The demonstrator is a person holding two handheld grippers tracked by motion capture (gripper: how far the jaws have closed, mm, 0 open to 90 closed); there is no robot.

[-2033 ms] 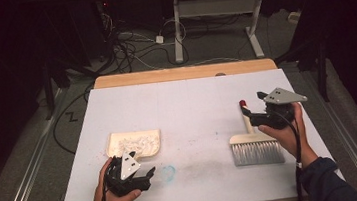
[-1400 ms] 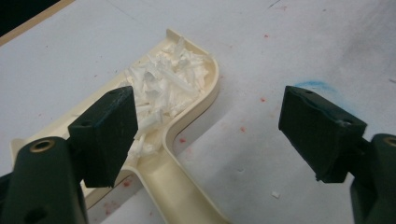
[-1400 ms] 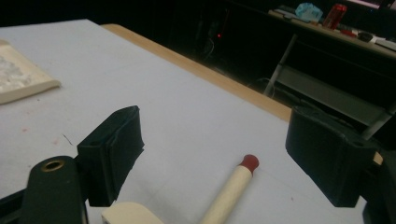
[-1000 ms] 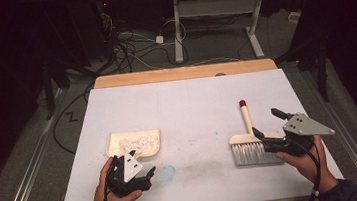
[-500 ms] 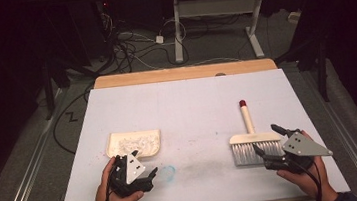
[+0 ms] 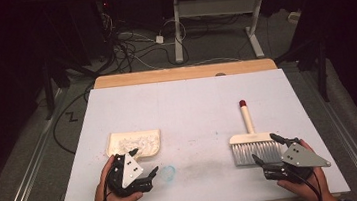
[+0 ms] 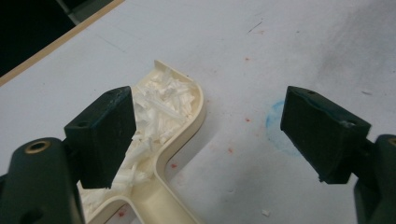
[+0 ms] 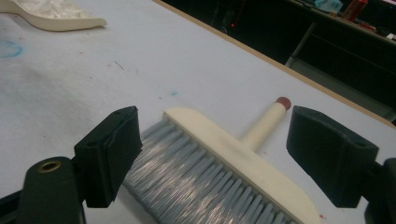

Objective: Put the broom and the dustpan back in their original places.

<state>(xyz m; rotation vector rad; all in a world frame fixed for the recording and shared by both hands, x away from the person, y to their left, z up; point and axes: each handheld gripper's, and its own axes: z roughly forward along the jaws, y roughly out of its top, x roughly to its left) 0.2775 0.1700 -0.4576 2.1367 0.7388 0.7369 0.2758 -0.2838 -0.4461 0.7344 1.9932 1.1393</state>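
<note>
You're working at a white table (image 6: pixel 187 109), a wooden strip running along its far edge, and around it the room is sitting dark: grey floor, a tangle of cables (image 6: pixel 130 40) beyond the far edge, the white legs of another desk (image 6: pixel 218 16) behind them. No brand, label or writing is readable anywhere; the closest thing to a mark is a faint blue ring (image 6: pixel 168 171) smudged on the table top, with grey scuffing beside it.

Taking that ring as the landmark: the brush (image 6: pixel 250 140) is lying flat well to its right, grey bristles facing you, cream handle with a red tip pointing away. The cream dustpan (image 6: pixel 135 144) is lying just left of the ring and slightly beyond it, holding white shreds (image 7: pixel 156 109).

Your right gripper (image 6: pixel 268 152) is hovering right of the ring at the brush's near right corner, jaws spread wide, gripping nothing; in the right gripper view they're framing the brush head. Your left gripper (image 6: pixel 146 170) is sitting just left of the ring, jaws also wide apart and empty, one over the dustpan, the other near the ring.
</note>
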